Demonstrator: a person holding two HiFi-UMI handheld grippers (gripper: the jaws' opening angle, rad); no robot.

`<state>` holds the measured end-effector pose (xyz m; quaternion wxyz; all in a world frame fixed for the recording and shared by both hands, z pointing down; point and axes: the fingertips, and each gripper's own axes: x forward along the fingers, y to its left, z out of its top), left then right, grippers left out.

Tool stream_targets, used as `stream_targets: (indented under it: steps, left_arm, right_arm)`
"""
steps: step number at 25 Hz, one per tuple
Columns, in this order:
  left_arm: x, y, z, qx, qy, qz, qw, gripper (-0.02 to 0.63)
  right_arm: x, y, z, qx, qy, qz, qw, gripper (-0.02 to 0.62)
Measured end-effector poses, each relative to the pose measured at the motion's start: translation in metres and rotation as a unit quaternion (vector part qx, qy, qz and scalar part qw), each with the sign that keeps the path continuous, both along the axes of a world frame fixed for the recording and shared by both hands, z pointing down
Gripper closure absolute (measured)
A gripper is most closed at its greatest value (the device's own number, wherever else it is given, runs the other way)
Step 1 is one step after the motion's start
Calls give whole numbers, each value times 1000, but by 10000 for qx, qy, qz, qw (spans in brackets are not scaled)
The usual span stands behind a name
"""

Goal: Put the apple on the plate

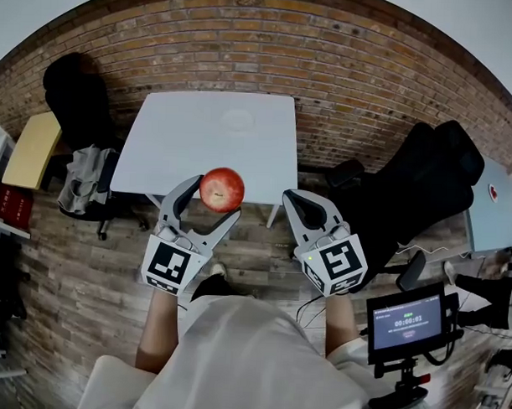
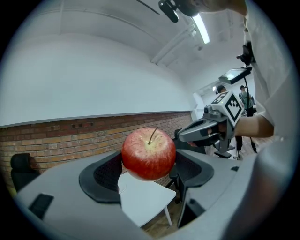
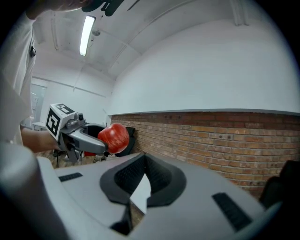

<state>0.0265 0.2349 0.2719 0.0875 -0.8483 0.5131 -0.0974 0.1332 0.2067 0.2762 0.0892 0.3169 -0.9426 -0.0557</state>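
Note:
A red apple with a stem sits between the jaws of my left gripper, held in the air in front of the near edge of the white table. The left gripper view shows the apple pinched between the two black pads, above the table's corner. A pale white plate lies faintly visible at the far middle of the table. My right gripper hovers to the right of the apple, jaws together and nothing in them. In the right gripper view the apple shows at the left.
A black chair draped with grey cloth stands left of the table, beside a wooden side table. A black padded chair is at the right. A small screen on a stand is at lower right. A brick wall lies behind.

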Motion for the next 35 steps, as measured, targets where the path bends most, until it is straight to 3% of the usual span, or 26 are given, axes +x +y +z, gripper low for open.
stream_targets:
  steps: [8, 19, 35]
  left_arm:
    - [12, -1, 2, -17, 85, 55, 9999, 242]
    - [-14, -47, 5, -7, 257, 111, 9996, 242]
    - [-70, -165, 19, -273, 423, 205, 9985, 242]
  right_arm:
    - [10, 3, 8, -79, 19, 11, 10000, 594]
    - [-16, -38, 11, -106, 80, 27, 9999, 594]
    - [-68, -153, 21, -382, 261, 128, 9988, 594]
